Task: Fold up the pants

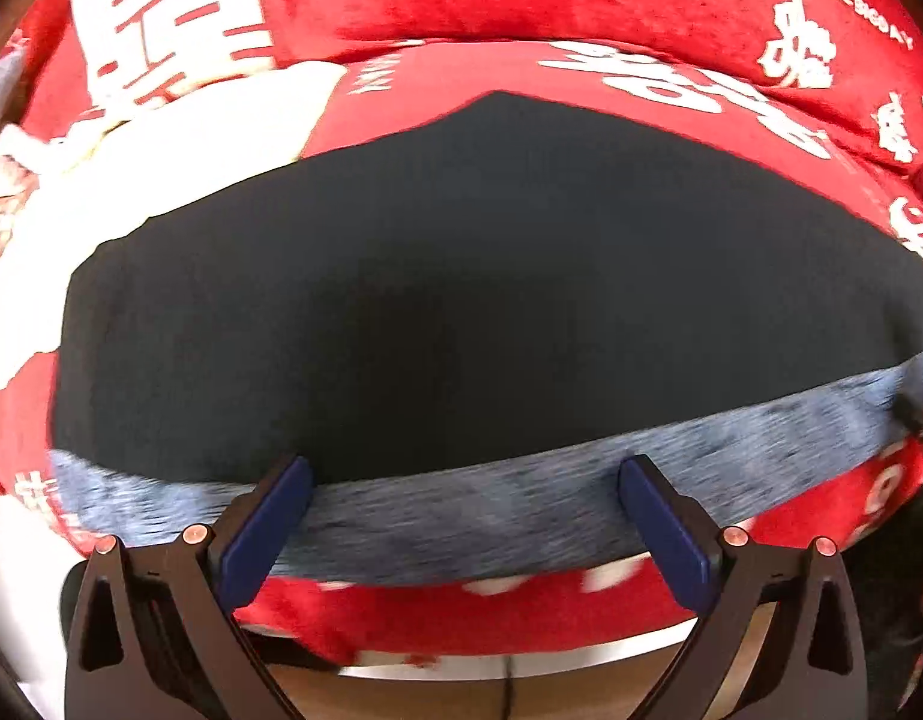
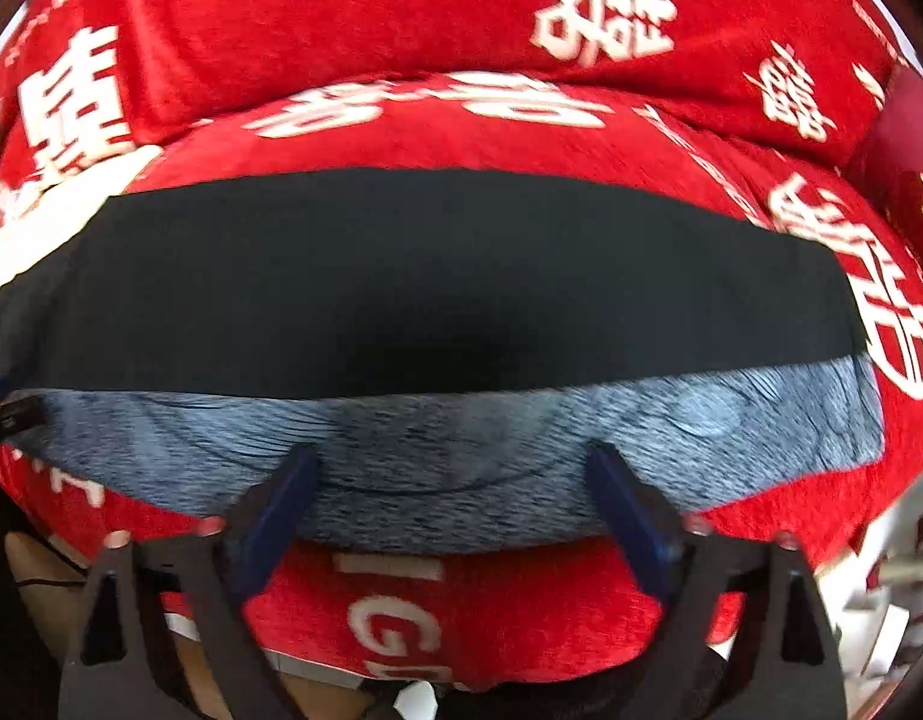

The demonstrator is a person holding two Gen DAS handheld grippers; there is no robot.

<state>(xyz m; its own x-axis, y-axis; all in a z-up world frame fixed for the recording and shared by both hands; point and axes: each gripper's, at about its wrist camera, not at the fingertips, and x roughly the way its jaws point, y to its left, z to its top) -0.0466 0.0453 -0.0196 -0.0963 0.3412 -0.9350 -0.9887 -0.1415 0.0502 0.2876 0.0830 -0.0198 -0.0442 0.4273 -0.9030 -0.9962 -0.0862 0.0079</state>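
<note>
Dark navy pants [image 1: 461,276] lie flat on a red blanket, with a blue-grey heathered waistband [image 1: 461,516] nearest the cameras. In the right wrist view the pants [image 2: 437,276] and waistband [image 2: 461,456] fill the middle. My left gripper [image 1: 467,474] is open, its blue-padded fingers [image 1: 269,528] spread just over the waistband's near edge. My right gripper [image 2: 455,468] is open too, its fingers [image 2: 629,510] spread above the waistband. Neither holds cloth. The other gripper's tip shows at each view's side edge.
The red blanket with white characters [image 2: 581,18] covers the surface, bunched in a ridge behind the pants. A white patterned cloth [image 1: 161,138] lies at the left. The blanket's front edge hangs over a wooden floor [image 1: 461,690].
</note>
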